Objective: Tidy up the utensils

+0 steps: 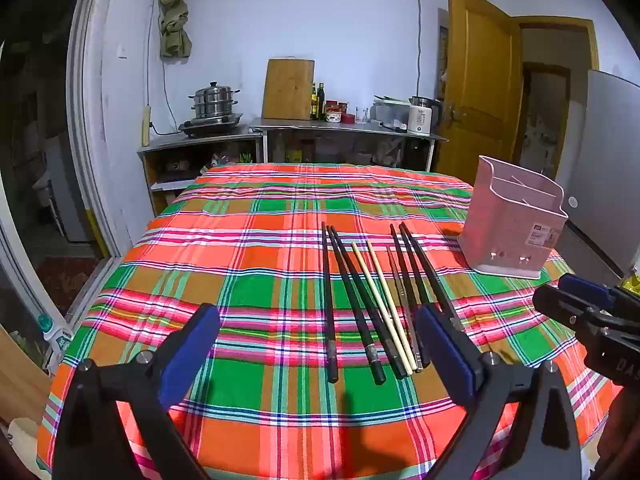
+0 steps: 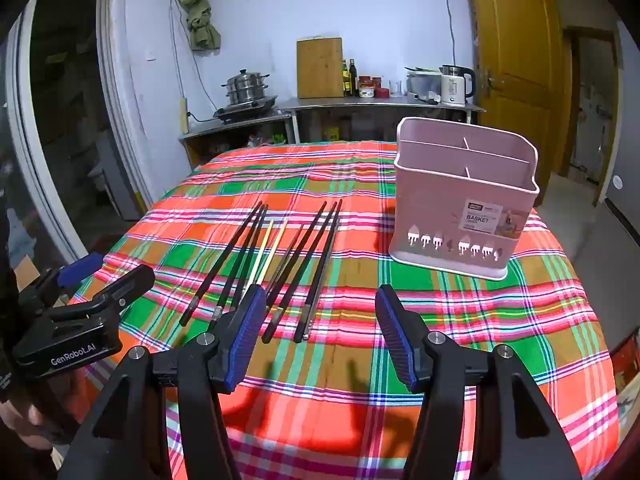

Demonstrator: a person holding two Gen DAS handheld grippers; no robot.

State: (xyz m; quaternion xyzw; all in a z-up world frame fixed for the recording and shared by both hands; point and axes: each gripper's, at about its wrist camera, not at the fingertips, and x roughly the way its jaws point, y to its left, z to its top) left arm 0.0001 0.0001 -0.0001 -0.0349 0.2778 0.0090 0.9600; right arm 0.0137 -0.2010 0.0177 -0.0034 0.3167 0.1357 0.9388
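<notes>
Several chopsticks, mostly black [image 1: 352,300] [image 2: 296,268] with a pale wooden pair [image 1: 384,300] [image 2: 268,252] among them, lie side by side on the plaid tablecloth. A pink divided utensil basket [image 1: 512,224] [image 2: 464,204] stands upright to their right, with nothing seen inside. My left gripper [image 1: 320,328] hovers open just short of the chopsticks' near ends, nothing between its blue pads. My right gripper [image 2: 320,320] is open too, above the cloth in front of the basket, its left pad [image 2: 248,328] over the near ends of some chopsticks. Each gripper shows at the edge of the other's view.
The table [image 1: 248,240] is covered by a red, green and orange plaid cloth and drops off at its left and near edges. Behind it stand steel counters with a steamer pot [image 1: 214,106], a cutting board [image 1: 288,88], bottles and a kettle [image 2: 456,84]. A yellow door [image 1: 476,80] is open at right.
</notes>
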